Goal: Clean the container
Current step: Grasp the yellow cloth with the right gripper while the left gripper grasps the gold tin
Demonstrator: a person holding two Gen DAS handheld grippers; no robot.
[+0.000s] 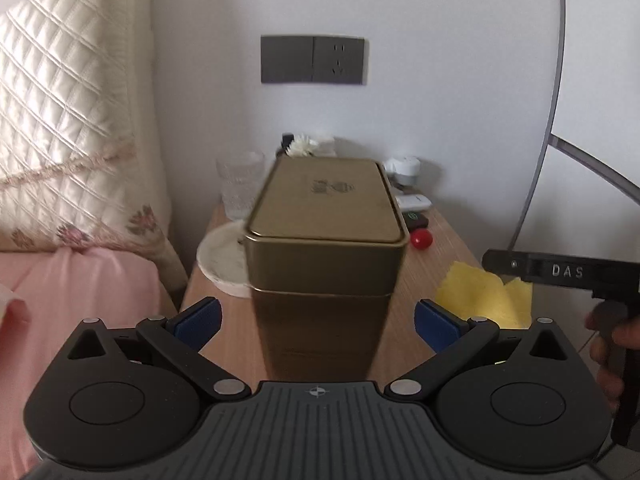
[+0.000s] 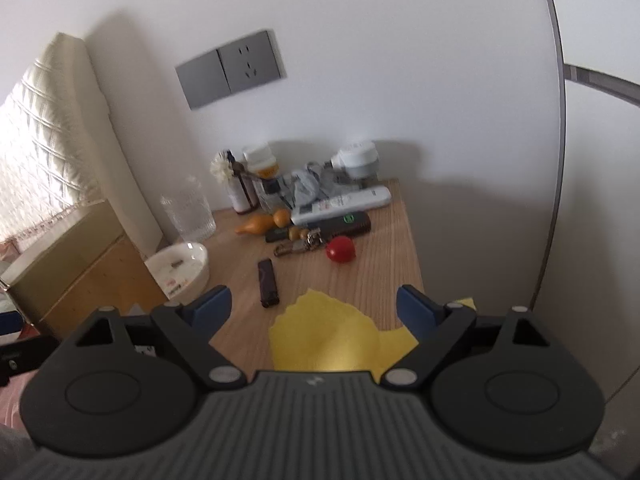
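Gold tin upright on the bedside table, both grippers open around their targets.

At the left, the left gripper (image 1: 318,320) has its blue-padded fingers spread wide on either side of the gold tin (image 1: 326,248), not touching it; the tin stands lid-on at the near left of the wooden table (image 1: 436,248), just in front of a white dish (image 1: 218,260). To the right, the right gripper (image 2: 314,310) is likewise spread open over the yellow cloth (image 2: 324,340) at the near edge, pads clear of it.

One tin (image 1: 326,240), one glass (image 2: 188,214), one bowl (image 2: 182,268) — two remotes (image 2: 340,204), one yellow cloth (image 2: 324,340).
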